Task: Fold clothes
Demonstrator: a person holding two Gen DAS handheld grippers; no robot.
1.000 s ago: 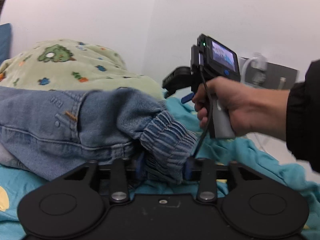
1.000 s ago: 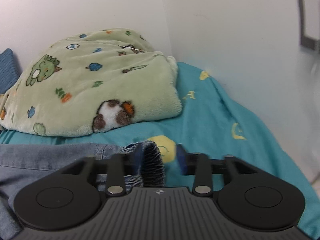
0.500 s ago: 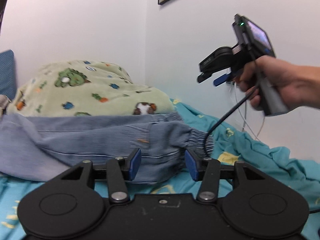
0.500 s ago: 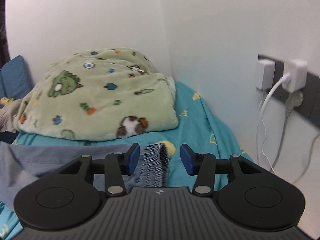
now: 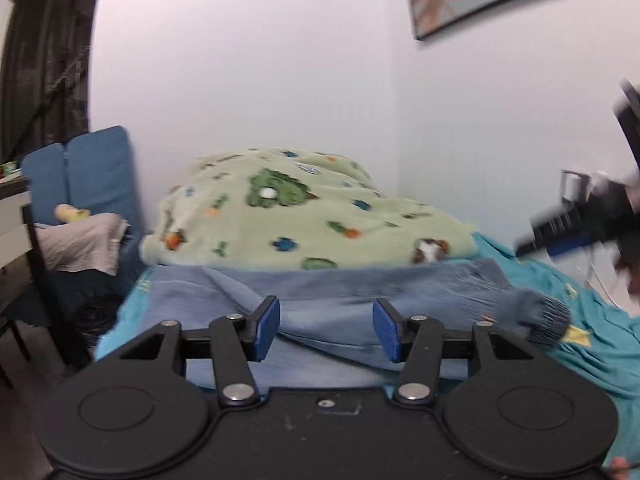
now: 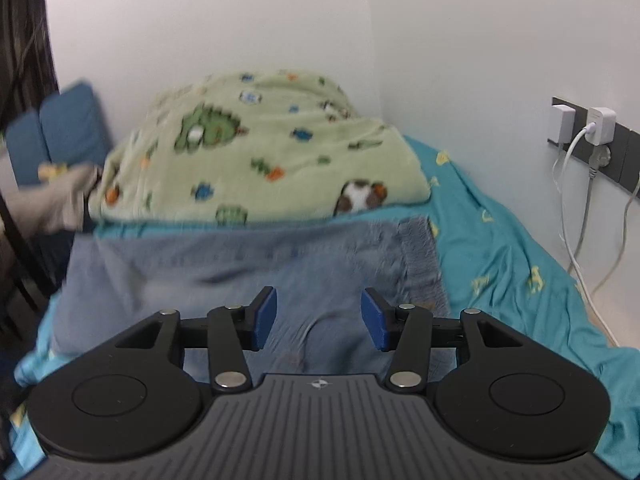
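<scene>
We have just let go of the jeans [image 6: 248,264] — both grippers, left [image 5: 326,330] and right [image 6: 318,320], hover released, and the folded denim rests on the bed [image 6: 500,264].

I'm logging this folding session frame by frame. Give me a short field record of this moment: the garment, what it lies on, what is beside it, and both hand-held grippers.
garment: blue jeans, laid flat, elastic cuff toward the wall side
surface: teal bedsheet with yellow prints
behind garment: green blanket with animal prints, bunched in the corner
wall: plugs and white cables in the socket strip
left hand-held gripper: open, over the jeans, holding nothing
right hand-held gripper: open, over the jeans, holding nothing
fold state: jeans lying doubled, no grip on them
</scene>
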